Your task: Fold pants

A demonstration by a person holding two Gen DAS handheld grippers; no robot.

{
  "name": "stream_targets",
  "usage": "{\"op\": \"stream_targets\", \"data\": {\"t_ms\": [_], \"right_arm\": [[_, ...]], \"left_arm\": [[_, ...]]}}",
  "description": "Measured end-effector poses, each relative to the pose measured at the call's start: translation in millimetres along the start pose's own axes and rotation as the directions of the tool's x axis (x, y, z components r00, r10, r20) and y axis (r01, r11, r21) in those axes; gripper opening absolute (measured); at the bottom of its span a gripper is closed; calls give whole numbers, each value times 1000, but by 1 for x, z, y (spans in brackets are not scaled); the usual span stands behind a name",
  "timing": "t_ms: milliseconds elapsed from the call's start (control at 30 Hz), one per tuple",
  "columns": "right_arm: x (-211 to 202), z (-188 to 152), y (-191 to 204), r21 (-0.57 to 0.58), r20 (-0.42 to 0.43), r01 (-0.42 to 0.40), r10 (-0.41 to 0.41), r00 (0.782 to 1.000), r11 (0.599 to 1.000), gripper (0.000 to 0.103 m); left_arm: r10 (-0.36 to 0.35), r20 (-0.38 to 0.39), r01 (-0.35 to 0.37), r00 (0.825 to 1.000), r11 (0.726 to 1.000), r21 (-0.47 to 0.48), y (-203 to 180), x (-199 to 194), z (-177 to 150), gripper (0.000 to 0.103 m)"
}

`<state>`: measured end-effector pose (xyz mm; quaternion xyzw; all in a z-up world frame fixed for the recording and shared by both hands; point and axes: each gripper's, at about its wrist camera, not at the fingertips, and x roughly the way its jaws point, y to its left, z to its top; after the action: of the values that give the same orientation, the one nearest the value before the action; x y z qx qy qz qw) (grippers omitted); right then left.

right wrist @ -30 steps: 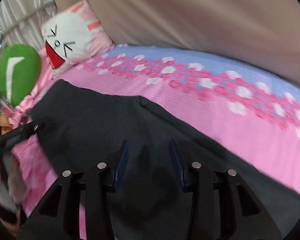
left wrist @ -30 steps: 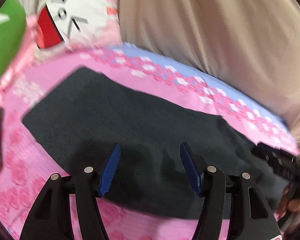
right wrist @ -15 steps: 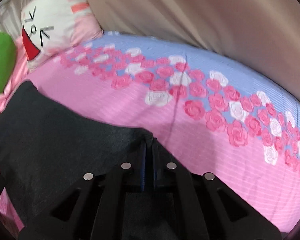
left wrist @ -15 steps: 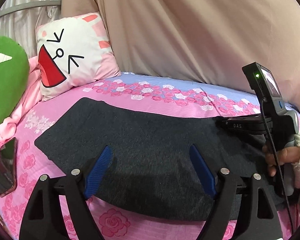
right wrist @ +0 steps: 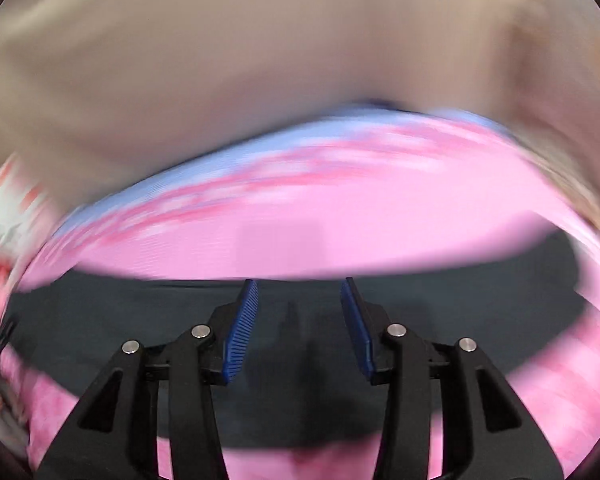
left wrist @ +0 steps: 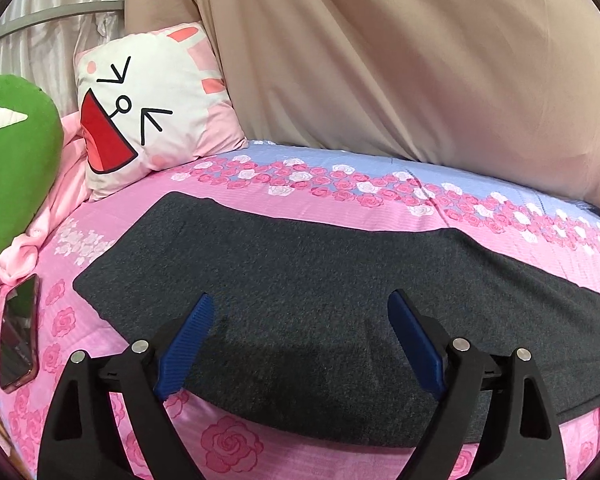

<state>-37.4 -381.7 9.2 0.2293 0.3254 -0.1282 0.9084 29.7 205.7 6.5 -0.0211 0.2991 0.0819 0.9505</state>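
The dark grey pants lie flat as a long folded band across the pink rose bedsheet. My left gripper hovers over their near edge, jaws still opening wide, nothing between the blue pads. In the blurred right wrist view the pants stretch across below my right gripper, whose jaws are opening with only air between the pads.
A white rabbit-face cushion and a green plush sit at the head of the bed on the left. A phone lies on the sheet left of the pants. A beige curtain hangs behind the bed.
The left jaws spread wider and the view steadied. The right gripper closed on the pants' edge half a second ago, then let go and swung; it has left the left wrist view.
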Motion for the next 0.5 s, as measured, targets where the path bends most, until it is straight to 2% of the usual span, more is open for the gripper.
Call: {"op": "stream_targets", "data": {"t_ms": [67, 133, 267, 367, 400, 433, 467, 500], "right_arm": [[-19, 3, -76, 139, 10, 55, -56, 998, 989, 42], [-23, 8, -118, 135, -8, 115, -115, 993, 984, 43], [-3, 20, -146, 88, -56, 106, -101, 993, 991, 43], [24, 26, -143, 12, -106, 109, -107, 989, 994, 41], [32, 29, -140, -16, -129, 104, -106, 986, 994, 20], [28, 35, -134, -45, -107, 127, -131, 986, 991, 11], [20, 41, -128, -56, -81, 103, -107, 991, 993, 6], [4, 49, -122, -62, -34, 70, -72, 997, 996, 6]], "left_arm": [[19, -10, -19, 1000, 1000, 17, -4, 2, 0, 86], [49, -25, -48, 999, 998, 42, -10, 5, 0, 86], [111, -40, -107, 993, 990, 90, -19, 10, -1, 86], [131, -37, -127, 991, 987, 96, -19, 9, -1, 86], [132, -35, -128, 991, 988, 91, -18, 9, -1, 86], [134, -36, -130, 990, 988, 84, -16, 9, -1, 86], [137, -37, -134, 990, 988, 76, -14, 9, -1, 86], [139, -41, -136, 989, 988, 66, -12, 9, -1, 86]]}}
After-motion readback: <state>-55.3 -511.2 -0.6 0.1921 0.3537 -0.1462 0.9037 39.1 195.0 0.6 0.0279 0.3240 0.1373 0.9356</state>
